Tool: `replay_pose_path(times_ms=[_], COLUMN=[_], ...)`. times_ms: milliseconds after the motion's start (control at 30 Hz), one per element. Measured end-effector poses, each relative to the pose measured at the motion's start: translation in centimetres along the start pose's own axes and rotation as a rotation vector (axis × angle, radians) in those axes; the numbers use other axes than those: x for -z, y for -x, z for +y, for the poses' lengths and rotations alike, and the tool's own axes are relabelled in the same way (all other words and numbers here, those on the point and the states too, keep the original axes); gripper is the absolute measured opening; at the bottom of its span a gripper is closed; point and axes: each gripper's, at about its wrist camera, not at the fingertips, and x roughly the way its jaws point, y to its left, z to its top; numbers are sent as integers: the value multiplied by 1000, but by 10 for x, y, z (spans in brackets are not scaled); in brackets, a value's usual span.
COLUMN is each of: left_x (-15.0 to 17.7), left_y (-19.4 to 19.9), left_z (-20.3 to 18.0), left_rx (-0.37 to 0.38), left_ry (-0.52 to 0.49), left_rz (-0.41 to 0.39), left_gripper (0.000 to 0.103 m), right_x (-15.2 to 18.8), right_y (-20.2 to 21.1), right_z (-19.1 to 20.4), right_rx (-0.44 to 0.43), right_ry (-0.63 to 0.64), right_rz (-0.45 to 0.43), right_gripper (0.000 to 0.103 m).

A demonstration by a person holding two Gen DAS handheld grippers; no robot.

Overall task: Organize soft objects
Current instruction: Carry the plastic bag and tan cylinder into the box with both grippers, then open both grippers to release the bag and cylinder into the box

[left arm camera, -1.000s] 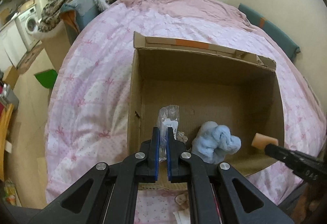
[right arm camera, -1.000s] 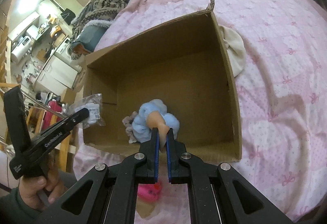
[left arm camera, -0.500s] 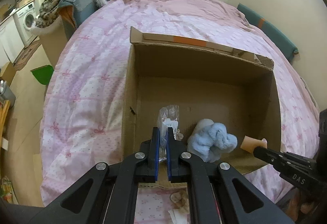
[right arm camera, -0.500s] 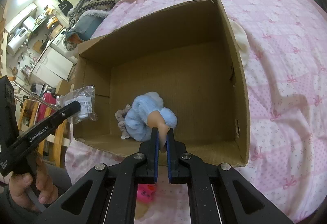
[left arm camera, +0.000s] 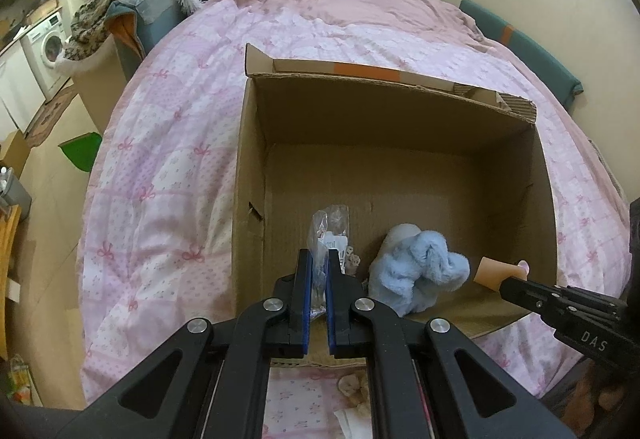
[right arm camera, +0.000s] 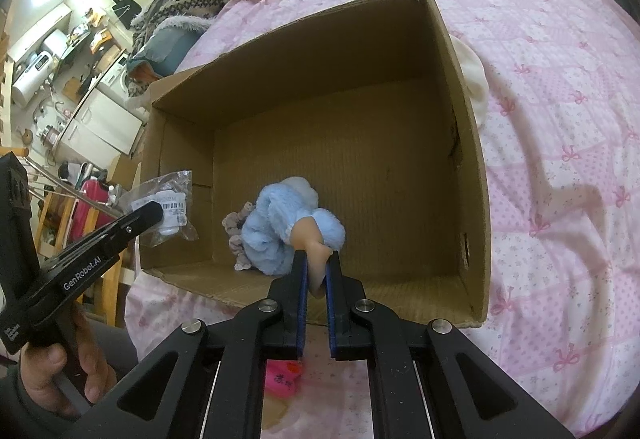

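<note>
An open cardboard box (left arm camera: pixel 248 175) sits on a bed with a pink quilt (left arm camera: pixel 168 143). The left gripper (left arm camera: pixel 319 271) has its jaws clamped on a clear plastic packet (left arm camera: pixel 330 227) over the box's near left corner. The right gripper (right arm camera: pixel 316 271) has its jaws clamped on a peach doll limb (right arm camera: pixel 310 239) above the near wall. Inside, a fluffy blue plush (right arm camera: pixel 276 223) lies beside a grey scrunchie (right arm camera: pixel 236 223). A pink item (right arm camera: pixel 282 379) lies in front of the box, and a cream cloth (right arm camera: pixel 474 79) sits against its right wall.

The right hand-held gripper (right arm camera: pixel 316 271) hides most of a pink item (right arm camera: pixel 282 379), perhaps a toy.
</note>
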Motion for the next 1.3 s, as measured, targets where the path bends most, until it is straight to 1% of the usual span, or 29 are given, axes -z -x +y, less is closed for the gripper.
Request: replay_pose_path(times_ms=[600, 700, 833, 867, 933, 967, 1000, 1033, 1067, 1100, 1133, 1167, 1300], left_x=[1, 2, 2, 2, 2, 2, 1, 1, 1, 1, 1, 0, 1], left_y=[3, 4, 7, 8, 9, 11, 12, 14, 16, 17, 19, 21, 21], left_z=[1, 0, -1, -2, -2, -2, -3, -3, -3, -3, -4, -4, -5], left_rx=[-1, -2, 9, 11, 13, 11, 9, 9, 9, 8, 6, 6, 4], left_ry=[-3, -5, -6, -5, -2, -2, -1, 0, 2, 4, 6, 8, 4], left_rz=[-7, -9, -15, -17, -26, -33, -38, -48, -54, -63, -71, -76, -70], left_gripper=[6, 6, 8, 10, 25, 32, 36, 44, 49, 57, 61, 62, 63], right_x=[-2, -3, -4, -4, -4, -5, -5, -5, -5, -5, -5, -5, -6], right_y=[5, 8, 12, 13, 14, 15, 16, 17, 17, 19, 20, 22, 23], right_z=[-3, -3, -4, -4, -5, -5, -5, -5, -5, -6, -6, -6, -9], right_rx=[-16, -14, -20, -16, -19, -19, -16, -15, -15, -16, -13, -11, -13], right_ry=[-1, -4, -9, -7, -9, -10, -10, -11, -14, -19, -25, -29, -49], right_rz=[-15, -27, -47, -53, -60, -64, -69, -73, -77, -83, -92, -105, -108], right_gripper=[10, 18, 19, 19, 20, 24, 26, 32, 43, 52, 69, 71, 71])
